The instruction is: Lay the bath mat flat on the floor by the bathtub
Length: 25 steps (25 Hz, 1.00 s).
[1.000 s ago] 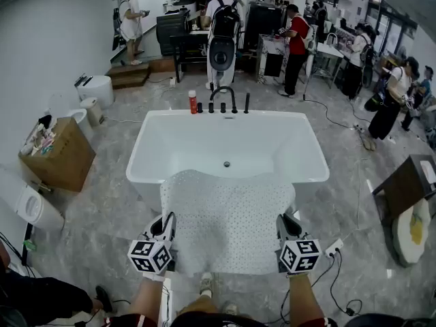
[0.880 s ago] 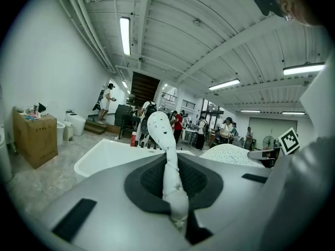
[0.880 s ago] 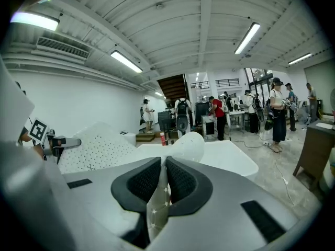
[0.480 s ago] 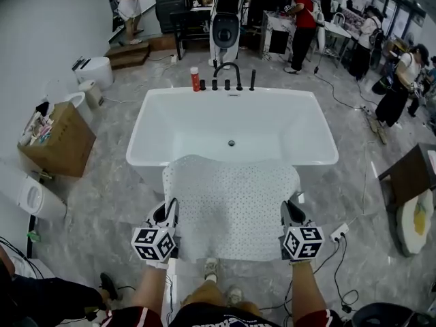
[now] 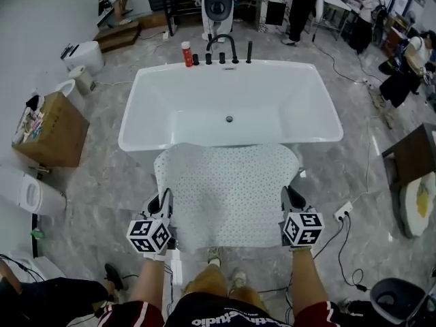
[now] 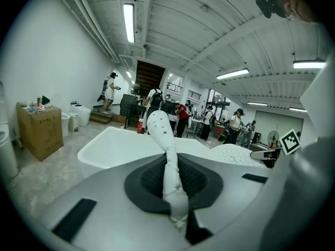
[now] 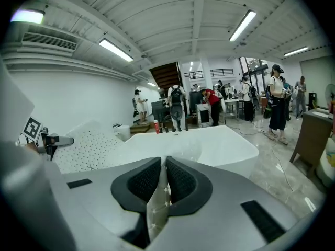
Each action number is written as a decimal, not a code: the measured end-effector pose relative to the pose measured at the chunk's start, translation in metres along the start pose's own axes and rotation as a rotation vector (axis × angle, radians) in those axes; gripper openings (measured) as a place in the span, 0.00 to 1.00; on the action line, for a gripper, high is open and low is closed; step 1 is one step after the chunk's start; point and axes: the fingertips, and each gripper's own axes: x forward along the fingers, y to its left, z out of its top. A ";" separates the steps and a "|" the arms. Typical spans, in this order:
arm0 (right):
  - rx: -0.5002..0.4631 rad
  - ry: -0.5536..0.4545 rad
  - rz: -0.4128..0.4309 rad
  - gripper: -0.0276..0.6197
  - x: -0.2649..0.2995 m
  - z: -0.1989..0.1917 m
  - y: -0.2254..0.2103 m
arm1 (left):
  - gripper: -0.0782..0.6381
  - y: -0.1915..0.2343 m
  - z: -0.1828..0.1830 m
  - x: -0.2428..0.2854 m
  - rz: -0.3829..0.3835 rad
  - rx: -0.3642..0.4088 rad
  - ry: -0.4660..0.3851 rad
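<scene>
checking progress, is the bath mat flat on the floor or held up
Held up, spread out: the bath mat pinched at near corners by left gripper and right gripper.

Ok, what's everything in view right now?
bath mat: one, white with holes, stretched between the tongs, far edge at the tub's near rim
bathtub: one, white, straight ahead
tap: one, black, tub's far end
bottle: one, red, left of the tap
cardboard box: one, brown, far left
power strip: one, white, right of the mat
people: several, background
left tongs: shut on mat's near left corner
right tongs: shut on mat's near right corner
</scene>
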 end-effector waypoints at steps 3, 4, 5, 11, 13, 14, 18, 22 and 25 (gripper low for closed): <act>0.008 0.016 -0.007 0.12 0.009 -0.013 -0.005 | 0.15 0.006 -0.011 0.011 -0.001 0.000 0.021; 0.011 0.020 -0.012 0.12 0.012 -0.017 -0.007 | 0.15 0.007 -0.014 0.015 -0.005 0.002 0.027; 0.014 0.023 -0.018 0.12 0.016 -0.020 -0.009 | 0.15 0.009 -0.018 0.020 -0.011 0.005 0.033; 0.003 0.001 -0.041 0.12 0.038 -0.028 -0.020 | 0.15 0.018 -0.031 0.048 -0.038 -0.009 0.048; -0.014 -0.015 -0.037 0.12 0.040 -0.031 -0.022 | 0.15 0.018 -0.038 0.055 -0.048 -0.018 0.050; -0.024 -0.020 -0.034 0.12 0.041 -0.033 -0.025 | 0.15 0.016 -0.041 0.058 -0.052 -0.021 0.049; -0.050 -0.035 -0.023 0.12 0.038 -0.053 -0.035 | 0.15 0.009 -0.056 0.062 -0.058 -0.015 0.033; -0.054 -0.038 -0.013 0.12 0.032 -0.080 -0.045 | 0.15 0.007 -0.080 0.057 -0.038 0.000 0.025; -0.044 -0.038 -0.008 0.12 0.028 -0.103 -0.060 | 0.15 0.001 -0.108 0.055 -0.023 -0.003 0.038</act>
